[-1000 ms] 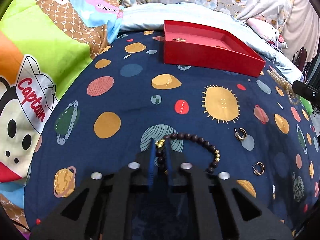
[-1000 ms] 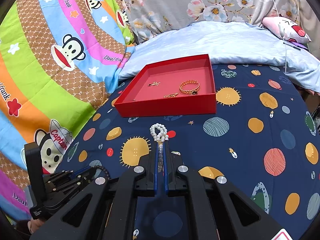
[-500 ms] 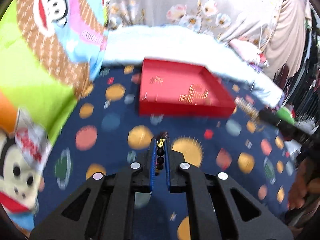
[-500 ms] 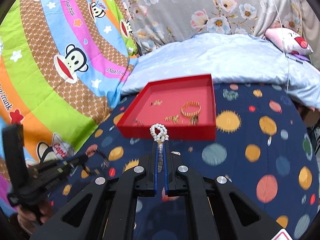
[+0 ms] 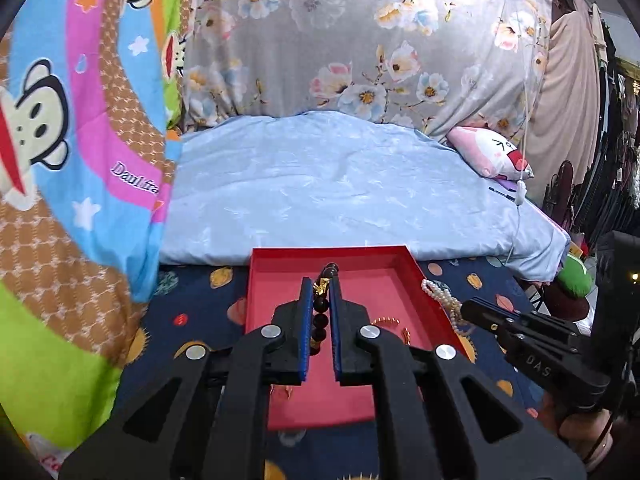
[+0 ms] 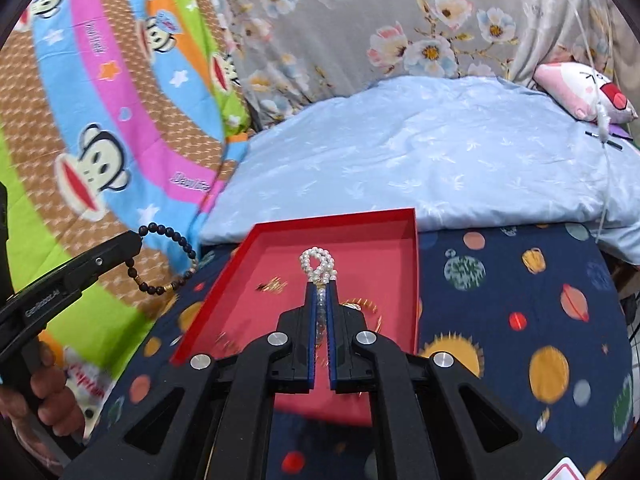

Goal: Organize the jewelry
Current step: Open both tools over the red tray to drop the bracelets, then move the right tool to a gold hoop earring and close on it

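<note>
Two pieces are in transit: a dark bead bracelet (image 5: pixel 320 314) is clamped in the left gripper (image 5: pixel 320 292), a pearl strand (image 6: pixel 318 266) in the right gripper (image 6: pixel 320 292), both held above the red tray (image 6: pixel 414 276). Several gold items (image 6: pixel 272 285) are seen lying in the tray. Release of both pieces is judged outstanding.

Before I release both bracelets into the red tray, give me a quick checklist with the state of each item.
1. Left claw shut on dark bead bracelet: ok.
2. Right claw shut on pearl bracelet: ok.
3. Left claw over red tray: ok.
4. Pearl bracelet over the tray: ok.
5. Landing spots clear of the gold bangle: cannot tell.
6. Claws apart from each other: ok.
</note>
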Motion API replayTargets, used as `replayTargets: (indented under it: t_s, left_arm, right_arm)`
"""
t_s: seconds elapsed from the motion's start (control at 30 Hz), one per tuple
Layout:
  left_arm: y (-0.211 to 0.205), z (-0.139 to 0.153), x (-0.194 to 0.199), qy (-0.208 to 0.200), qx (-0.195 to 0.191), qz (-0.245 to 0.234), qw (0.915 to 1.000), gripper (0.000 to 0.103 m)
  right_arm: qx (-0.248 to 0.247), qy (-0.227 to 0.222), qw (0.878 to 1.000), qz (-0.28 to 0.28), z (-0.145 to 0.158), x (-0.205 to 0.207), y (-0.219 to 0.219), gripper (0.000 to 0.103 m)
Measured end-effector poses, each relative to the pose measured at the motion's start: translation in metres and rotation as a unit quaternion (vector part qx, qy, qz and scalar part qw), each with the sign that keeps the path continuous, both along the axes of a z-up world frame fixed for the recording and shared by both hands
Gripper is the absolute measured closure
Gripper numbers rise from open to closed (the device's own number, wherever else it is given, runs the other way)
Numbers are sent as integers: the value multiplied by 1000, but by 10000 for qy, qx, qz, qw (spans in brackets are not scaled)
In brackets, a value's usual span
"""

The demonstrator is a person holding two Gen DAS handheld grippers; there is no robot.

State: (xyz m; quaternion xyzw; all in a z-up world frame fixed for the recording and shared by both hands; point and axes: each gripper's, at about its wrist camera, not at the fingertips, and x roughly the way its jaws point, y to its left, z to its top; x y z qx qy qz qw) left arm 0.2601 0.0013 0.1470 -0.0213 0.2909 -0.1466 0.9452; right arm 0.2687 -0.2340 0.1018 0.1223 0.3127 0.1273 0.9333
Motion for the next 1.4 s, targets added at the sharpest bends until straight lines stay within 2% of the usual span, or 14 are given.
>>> replayTargets:
  t_s: [0.23,0.47,0.53,0.6,1.03,1.2,1.23,1.3,1.4]
  left_arm:
    - [-18,-38,54,369,260,13,9990,96]
    - [-22,-64,80,570,383,136,9976,94]
    - [-23,-67,81,548,499,248,9969,93]
    - [-24,-70,81,539,623,337,9960,87]
    - [-29,-61,57,504,750,388,9952,85]
    - [-30,-52,39,456,754,398,9953,84]
    - [-31,-51,35,458,762,400,9952,84]
    - [-31,-49,26,437,764,408,9953,76]
    - [-31,-46,6,445,704,386,9958,73]
  right_arm:
    - [-35,389,9992,-51,-31,65,1,99]
    - [-178,505,9986,-3,-47,90,13,97]
    - [-220,399,9990,-45,-45,88,16,91]
    - [-191,340,9992,-56,-42,86,17,87]
    - [-61,178,9998,-28,-23,51,17,85]
    - [-13,98,9999,31,-12,26,17,85]
    - [0,83,10000,53,-10,18,18,85]
    - [15,56,10000,78,-7,6,18,85]
    - [45,43,9999,135,-5,-17,21,84]
